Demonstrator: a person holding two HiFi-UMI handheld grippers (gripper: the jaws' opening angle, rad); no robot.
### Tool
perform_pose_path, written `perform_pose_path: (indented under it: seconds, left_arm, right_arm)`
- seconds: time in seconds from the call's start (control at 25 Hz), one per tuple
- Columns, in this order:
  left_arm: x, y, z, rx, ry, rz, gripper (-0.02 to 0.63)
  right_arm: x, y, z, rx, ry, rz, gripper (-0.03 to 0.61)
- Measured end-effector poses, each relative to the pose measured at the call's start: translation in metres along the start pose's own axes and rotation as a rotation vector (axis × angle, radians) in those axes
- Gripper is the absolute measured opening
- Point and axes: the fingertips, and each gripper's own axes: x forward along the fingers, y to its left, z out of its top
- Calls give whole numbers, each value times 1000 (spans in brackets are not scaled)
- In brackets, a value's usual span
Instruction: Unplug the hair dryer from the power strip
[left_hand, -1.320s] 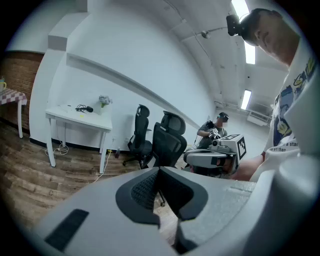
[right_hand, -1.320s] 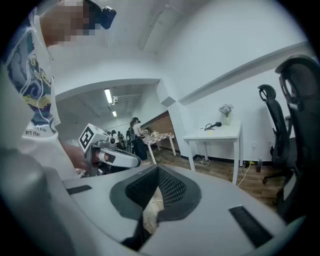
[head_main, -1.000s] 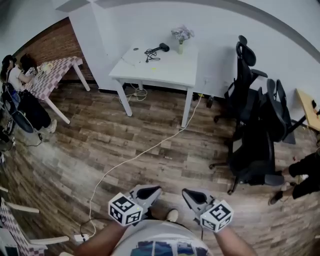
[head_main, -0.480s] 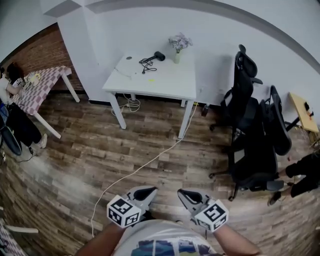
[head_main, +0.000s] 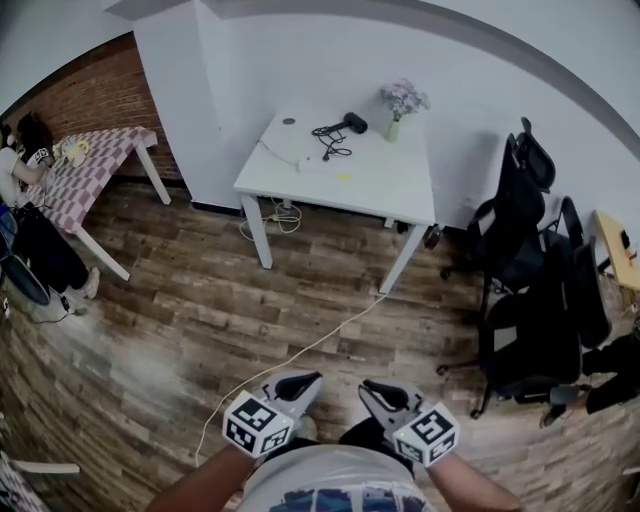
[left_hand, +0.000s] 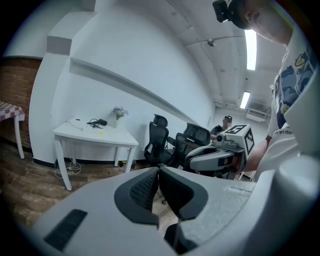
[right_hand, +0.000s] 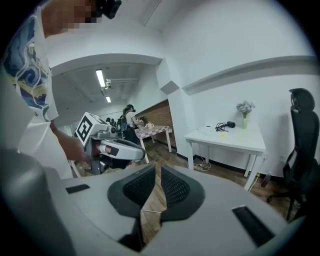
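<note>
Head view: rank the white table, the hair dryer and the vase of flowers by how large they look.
1. white table, clearly largest.
2. vase of flowers.
3. hair dryer, only slightly smaller, its cord left out.

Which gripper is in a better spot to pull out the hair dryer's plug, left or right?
Right, but only just. Both grippers hang near the body, far from the hair dryer on the white table. The right gripper has just been opening its jaws, nothing between them; the left gripper is shut.
</note>
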Motion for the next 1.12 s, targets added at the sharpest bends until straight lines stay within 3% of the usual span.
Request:
perform_pose_path:
  seconds: [0.2, 0.48, 0.84, 1.12]
  left_arm:
    - [7, 43, 5, -33, -7, 24, 5]
    - [43, 104, 34, -48, 7, 50, 5]
    - [142, 174, 107, -29, 69, 51, 5]
    - [223, 217, 135, -35, 90, 64, 5]
  right_arm:
    - [39, -12, 16, 4, 22, 26, 35]
    - [94, -80, 34, 13, 11, 45, 39]
    - [142, -210, 105, 36, -14, 58, 44]
    - [152, -306, 91, 69, -27, 41, 48]
